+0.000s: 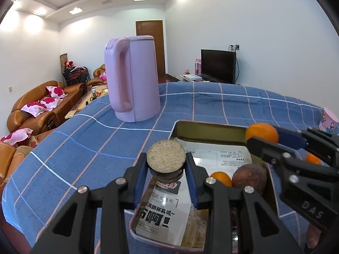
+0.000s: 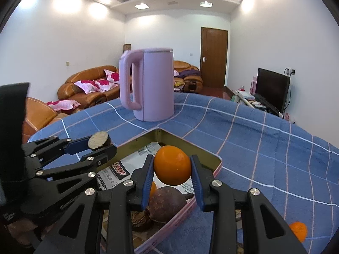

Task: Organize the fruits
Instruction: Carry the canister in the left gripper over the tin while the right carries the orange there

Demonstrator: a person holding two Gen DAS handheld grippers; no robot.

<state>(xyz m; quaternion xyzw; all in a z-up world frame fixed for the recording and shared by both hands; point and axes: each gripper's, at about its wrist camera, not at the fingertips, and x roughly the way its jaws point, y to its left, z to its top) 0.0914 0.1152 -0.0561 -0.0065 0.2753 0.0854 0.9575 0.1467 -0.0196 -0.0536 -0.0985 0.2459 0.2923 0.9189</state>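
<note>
Much of the tin tray point(image 1: 211, 124) is hidden in the left wrist view: the left gripper point(image 1: 166, 165) and its arms cover the near end, and only a printed paper packet point(image 1: 161, 213) shows between the fingers. The left gripper's jaws are clamped on a halved fruit point(image 1: 166, 158) (dark rind, pale grainy cut face turned up), held above the tray's near end. The right gripper point(image 2: 172, 167) is clenched on an orange point(image 2: 172, 165), also above the tray; in the left wrist view that orange point(image 1: 262, 133) is partly covered by the gripper's black finger.

Inside the tray, a dark brown round fruit point(image 2: 167, 203) lies against the near wall, with a second small orange point(image 1: 221, 178) just beside it, mostly hidden behind the right gripper's blue pad in the right wrist view. Something brown and wrinkled point(image 2: 141, 220) sits below them, too shadowed to identify.

Another orange point(image 2: 298, 230) lies on the blue checked cloth point(image 2: 264, 148) outside the tray, cut off by a gripper arm. A lilac kettle point(image 2: 148, 89) stands beyond the tray, well apart. A pink printed container point(image 1: 329, 120) is clipped by the frame edge.
</note>
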